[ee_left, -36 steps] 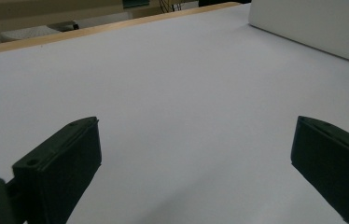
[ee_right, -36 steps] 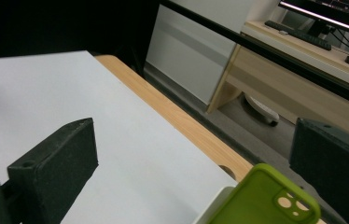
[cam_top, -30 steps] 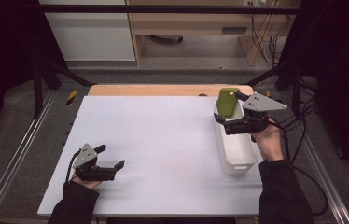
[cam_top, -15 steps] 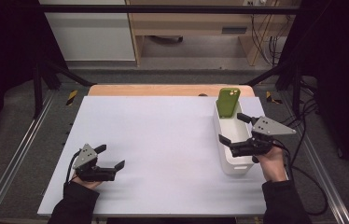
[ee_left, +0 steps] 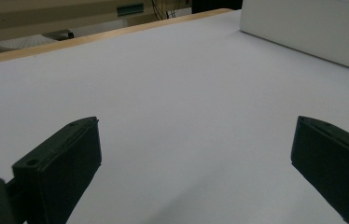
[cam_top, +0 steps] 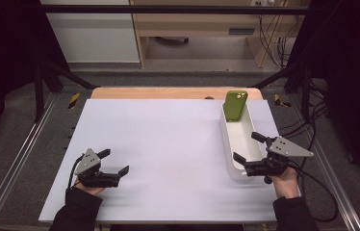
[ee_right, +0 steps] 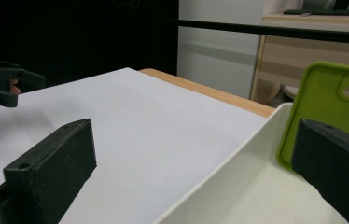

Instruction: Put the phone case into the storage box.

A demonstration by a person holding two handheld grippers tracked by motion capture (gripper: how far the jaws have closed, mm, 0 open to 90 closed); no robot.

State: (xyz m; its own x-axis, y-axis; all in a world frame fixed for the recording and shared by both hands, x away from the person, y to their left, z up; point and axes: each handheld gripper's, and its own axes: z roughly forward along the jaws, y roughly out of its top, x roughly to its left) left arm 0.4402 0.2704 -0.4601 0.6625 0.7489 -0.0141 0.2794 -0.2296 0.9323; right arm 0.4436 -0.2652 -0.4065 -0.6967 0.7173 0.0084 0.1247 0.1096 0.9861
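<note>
- At the far end of the white tray (cam_top: 233, 161), the green phone case (cam_top: 236, 105) leans upright against the end wall, long axis standing.
- The right claw (cam_top: 251, 153) hovers over the tray's near end, jaws wide apart and empty; the case lies straight ahead of it.
- The left claw (cam_top: 115, 162), also wide open and empty, sits well apart on the table (cam_top: 168, 144), so the right is nearer.

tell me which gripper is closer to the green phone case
The right gripper, open at the near end of the white tray holding the green phone case. The left gripper is across the table.
</note>
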